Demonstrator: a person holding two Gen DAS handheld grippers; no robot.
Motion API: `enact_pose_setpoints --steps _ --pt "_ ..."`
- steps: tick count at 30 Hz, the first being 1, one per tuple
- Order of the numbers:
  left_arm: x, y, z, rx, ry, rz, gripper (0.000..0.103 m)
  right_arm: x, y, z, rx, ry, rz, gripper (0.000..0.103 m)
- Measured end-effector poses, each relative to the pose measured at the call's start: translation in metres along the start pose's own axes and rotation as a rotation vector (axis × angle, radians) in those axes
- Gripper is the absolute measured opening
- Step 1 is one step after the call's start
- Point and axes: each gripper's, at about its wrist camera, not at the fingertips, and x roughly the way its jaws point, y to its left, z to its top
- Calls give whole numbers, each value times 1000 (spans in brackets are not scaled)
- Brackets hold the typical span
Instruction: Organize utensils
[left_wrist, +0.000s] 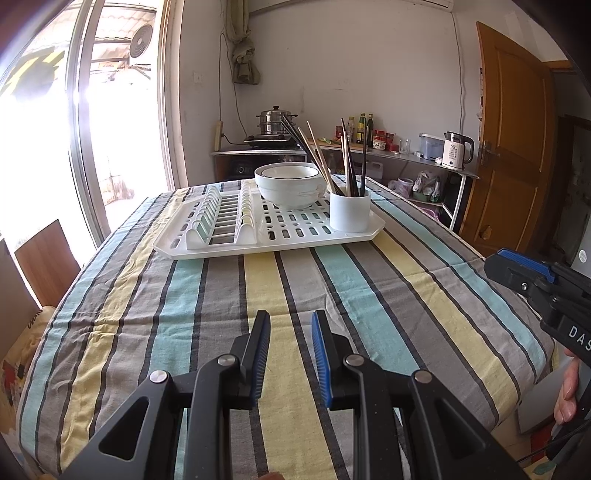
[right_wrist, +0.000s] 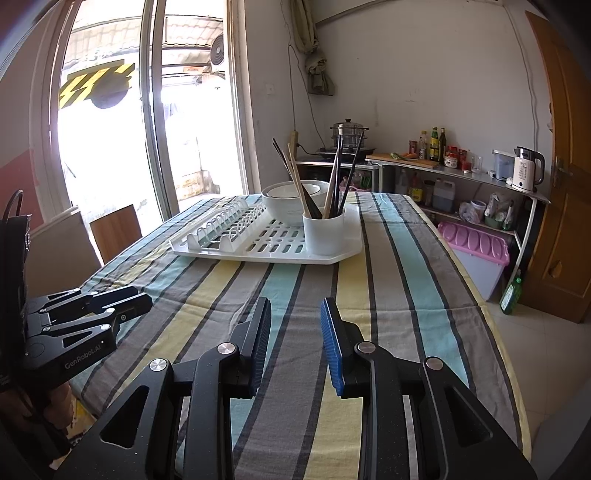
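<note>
The thin dark and pale wooden chopsticks stand in a round white plastic cup. The cup sits on the right corner of a flat white plastic drying tray with slots, in the middle of the left wrist view. A white bowl with a dark rim sits just beside the cup.

The left gripper is at the bottom middle of its view. Its blue pads are apart, with nothing between them. The right gripper is the same: apart and holding nothing.

The chopsticks are straight ahead, well apart from both tools. They point up and fan out. I think the right gripper is a bit nearer the cup, so it may reach first.

The left gripper's side reads "GenRobot.AI". The right gripper's side shows "DAS". The white kettle shows "55".
</note>
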Motion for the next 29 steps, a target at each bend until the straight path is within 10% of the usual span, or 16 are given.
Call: enact_pose_setpoints --steps 29 --pt "4 0 -3 -11 -6 17 23 0 2 0 -1 4 -1 29"
